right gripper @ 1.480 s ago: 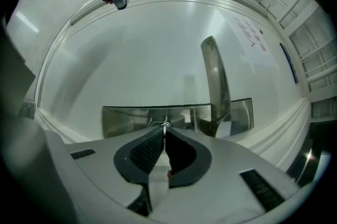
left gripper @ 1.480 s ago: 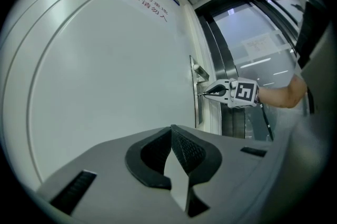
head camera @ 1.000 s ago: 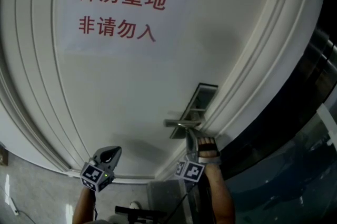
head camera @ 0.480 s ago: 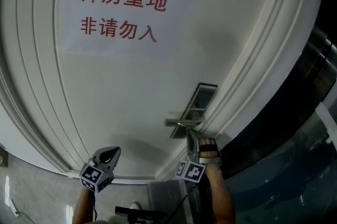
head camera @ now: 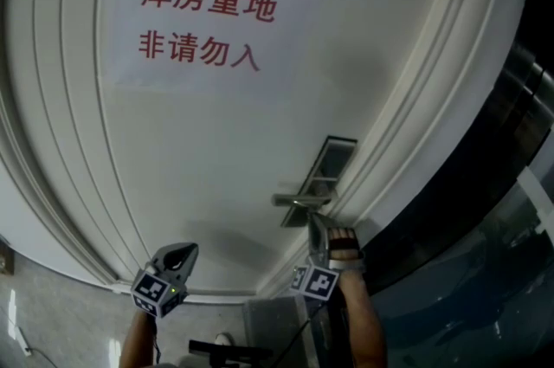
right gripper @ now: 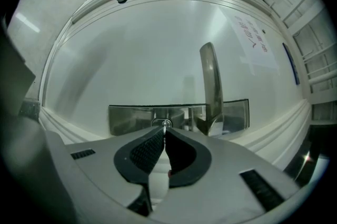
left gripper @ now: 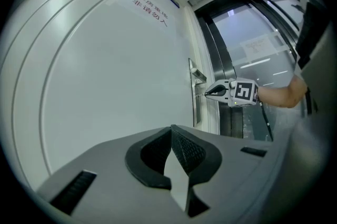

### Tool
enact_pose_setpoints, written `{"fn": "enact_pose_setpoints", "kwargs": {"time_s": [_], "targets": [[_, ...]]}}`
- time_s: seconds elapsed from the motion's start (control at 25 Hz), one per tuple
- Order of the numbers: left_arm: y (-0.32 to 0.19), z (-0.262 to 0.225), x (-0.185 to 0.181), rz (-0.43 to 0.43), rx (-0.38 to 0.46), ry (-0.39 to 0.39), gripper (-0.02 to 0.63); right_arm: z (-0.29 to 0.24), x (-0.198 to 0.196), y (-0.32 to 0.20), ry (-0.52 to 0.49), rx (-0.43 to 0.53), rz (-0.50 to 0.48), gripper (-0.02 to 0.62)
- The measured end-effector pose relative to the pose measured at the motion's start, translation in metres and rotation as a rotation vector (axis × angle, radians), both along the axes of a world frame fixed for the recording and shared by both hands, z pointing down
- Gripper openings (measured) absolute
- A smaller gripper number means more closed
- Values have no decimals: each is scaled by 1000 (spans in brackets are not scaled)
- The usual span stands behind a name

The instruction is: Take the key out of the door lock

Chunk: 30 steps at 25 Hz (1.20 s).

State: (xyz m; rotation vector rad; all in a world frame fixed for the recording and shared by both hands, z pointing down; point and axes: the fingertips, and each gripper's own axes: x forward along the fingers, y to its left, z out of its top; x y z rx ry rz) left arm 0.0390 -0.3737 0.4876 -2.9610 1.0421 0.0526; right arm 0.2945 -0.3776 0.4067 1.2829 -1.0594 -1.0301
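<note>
A thin metal key [right gripper: 165, 124] sticks in the round cylinder of the steel lock plate [right gripper: 126, 118] on a white door [head camera: 216, 150]. My right gripper [right gripper: 164, 129] is level and shut on the key's head, just below the lever handle [right gripper: 210, 86]. From the left gripper view, the right gripper [left gripper: 207, 94] meets the key [left gripper: 200, 95] at the lock plate [left gripper: 196, 107]. My left gripper [left gripper: 172, 129] is shut with nothing in it. It hangs apart from the door, left of the lock, and the head view shows this left gripper [head camera: 184, 247] at lower left.
A paper sign [head camera: 203, 24] with red characters is stuck on the upper door. Raised mouldings [head camera: 407, 124] edge the door on the lock side. A dark glass wall [head camera: 493, 210] stands beyond the frame. Grey floor [head camera: 52, 314] lies below left.
</note>
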Motion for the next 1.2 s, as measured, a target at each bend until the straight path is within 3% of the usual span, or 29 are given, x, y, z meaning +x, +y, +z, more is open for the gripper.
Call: {"fn": "enact_pose_setpoints", "kwargs": {"time_s": [0.8,1.2], "targets": [[18,-2,6,22,3,-12,9,1,-4,29,-25,8,-7,20],[24,-5,3,37,14,-14,9,-3,-9,51,-330,39,-26,20]]}}
